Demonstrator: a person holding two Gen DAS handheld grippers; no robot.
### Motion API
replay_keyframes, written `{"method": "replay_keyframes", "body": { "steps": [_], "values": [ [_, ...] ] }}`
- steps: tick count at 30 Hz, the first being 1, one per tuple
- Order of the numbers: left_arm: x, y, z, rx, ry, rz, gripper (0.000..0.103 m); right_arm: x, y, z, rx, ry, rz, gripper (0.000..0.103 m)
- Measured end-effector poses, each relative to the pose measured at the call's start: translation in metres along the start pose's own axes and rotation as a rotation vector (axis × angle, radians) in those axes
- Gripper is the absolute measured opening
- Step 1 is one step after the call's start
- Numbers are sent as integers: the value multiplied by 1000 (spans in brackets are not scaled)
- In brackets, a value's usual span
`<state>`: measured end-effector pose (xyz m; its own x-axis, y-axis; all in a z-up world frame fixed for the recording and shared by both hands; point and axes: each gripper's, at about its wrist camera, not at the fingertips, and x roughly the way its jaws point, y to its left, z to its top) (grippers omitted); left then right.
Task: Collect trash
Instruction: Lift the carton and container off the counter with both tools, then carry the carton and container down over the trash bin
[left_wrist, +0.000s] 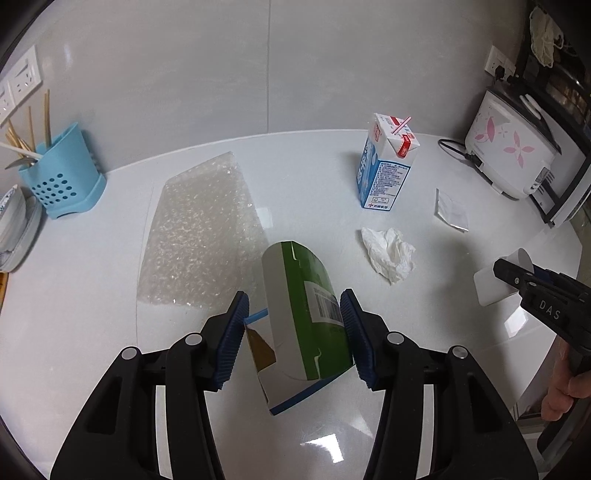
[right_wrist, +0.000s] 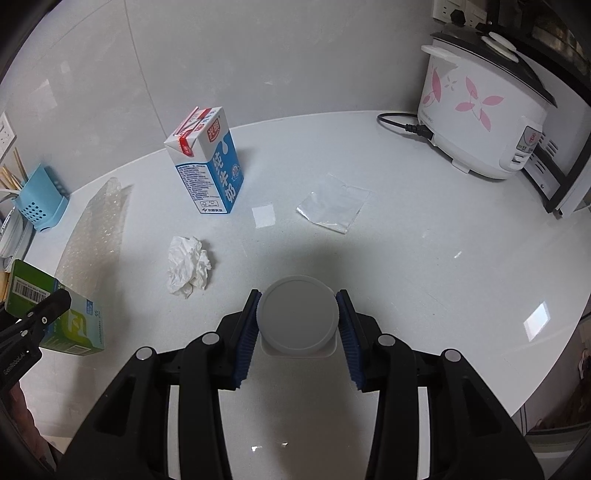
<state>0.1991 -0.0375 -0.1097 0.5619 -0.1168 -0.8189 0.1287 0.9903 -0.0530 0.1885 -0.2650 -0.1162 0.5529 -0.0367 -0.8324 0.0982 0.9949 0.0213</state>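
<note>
My left gripper (left_wrist: 295, 332) is shut on a green and white carton (left_wrist: 303, 317) and holds it above the white counter (left_wrist: 92, 295); the carton also shows in the right wrist view (right_wrist: 55, 310). My right gripper (right_wrist: 298, 326) is shut on a white cup (right_wrist: 297, 319), bottom toward the camera; the cup shows at the right in the left wrist view (left_wrist: 498, 280). On the counter lie a crumpled tissue (right_wrist: 188, 267), a blue milk carton (right_wrist: 207, 166) standing upright with a straw, a clear plastic wrapper (right_wrist: 332, 208) and a bubble wrap sheet (left_wrist: 199, 232).
A blue utensil holder (left_wrist: 62, 177) with chopsticks stands at the far left beside stacked dishes (left_wrist: 14, 225). A flowered rice cooker (right_wrist: 480, 110) with its cord sits at the back right, next to an oven (right_wrist: 565, 173). The counter's curved edge (right_wrist: 546, 354) runs at the right.
</note>
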Motion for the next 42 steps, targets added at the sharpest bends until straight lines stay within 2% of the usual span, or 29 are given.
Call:
{"method": "replay_keyframes", "body": {
  "steps": [27, 42],
  "values": [
    [-57, -7, -42, -36, -36, 31, 51, -57, 3, -38, -71, -54, 60, 39],
    [-94, -11, -88, -64, -32, 50, 51, -88, 13, -70, -133, -82, 109, 39]
  ]
}}
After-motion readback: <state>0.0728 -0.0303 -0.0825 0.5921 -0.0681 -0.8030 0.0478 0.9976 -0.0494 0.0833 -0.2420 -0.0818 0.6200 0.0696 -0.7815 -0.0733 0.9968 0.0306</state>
